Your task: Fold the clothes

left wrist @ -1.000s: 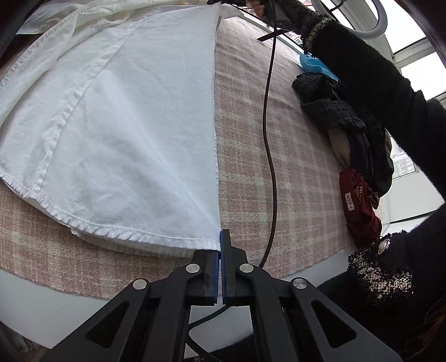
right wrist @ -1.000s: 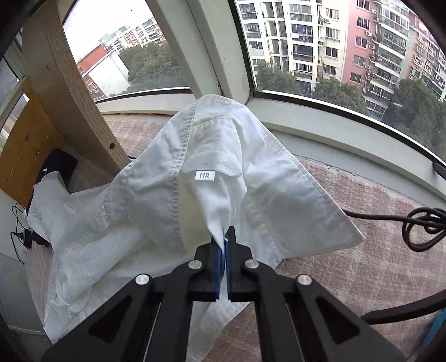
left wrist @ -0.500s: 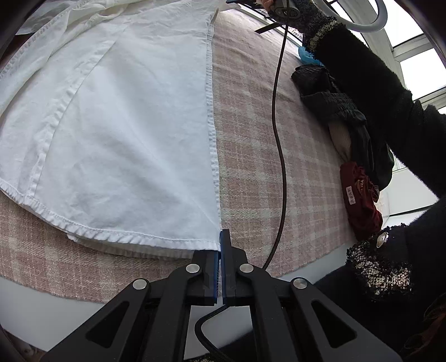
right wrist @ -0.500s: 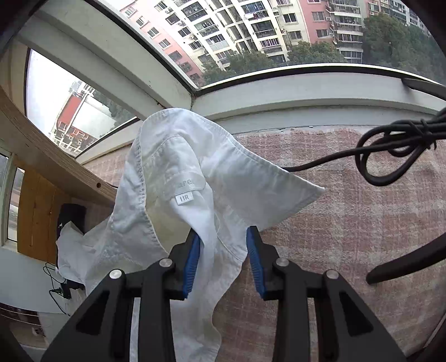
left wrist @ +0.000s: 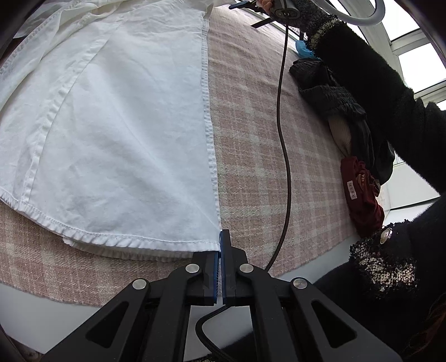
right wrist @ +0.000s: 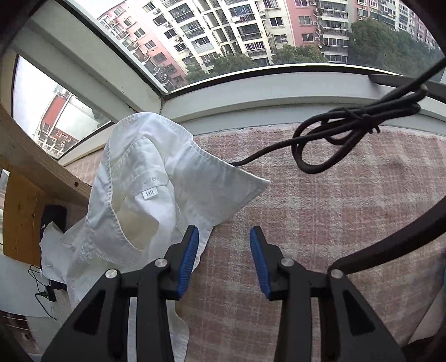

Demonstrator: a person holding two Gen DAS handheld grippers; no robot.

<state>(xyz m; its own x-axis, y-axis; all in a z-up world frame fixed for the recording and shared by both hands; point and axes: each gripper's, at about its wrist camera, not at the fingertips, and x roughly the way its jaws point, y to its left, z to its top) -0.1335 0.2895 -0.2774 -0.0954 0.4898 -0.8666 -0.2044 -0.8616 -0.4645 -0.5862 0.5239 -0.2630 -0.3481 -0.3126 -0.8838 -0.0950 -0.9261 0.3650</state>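
A white shirt (left wrist: 117, 133) lies spread flat on a pink plaid cloth (left wrist: 251, 156). My left gripper (left wrist: 222, 250) is shut on the shirt's near right hem corner, at the cloth's front edge. In the right wrist view the shirt's collar end (right wrist: 156, 189), with a label reading 11R, lies crumpled on the cloth by the window. My right gripper (right wrist: 224, 245) is open and empty just right of the collar; its left finger (right wrist: 189, 250) is against the shirt's edge. It also shows at the top of the left wrist view (left wrist: 251, 4).
A pile of dark, cream and maroon clothes (left wrist: 354, 156) lies at the cloth's right side. A black cable (left wrist: 283, 133) runs across the cloth, and a coil (right wrist: 348, 133) lies by the window sill (right wrist: 278, 92). A wooden panel (right wrist: 19, 167) stands left.
My right gripper has opened and let go of the shirt collar, which has dropped onto the cloth. My left gripper has stayed shut on the hem corner, and the shirt edge now lies straighter.
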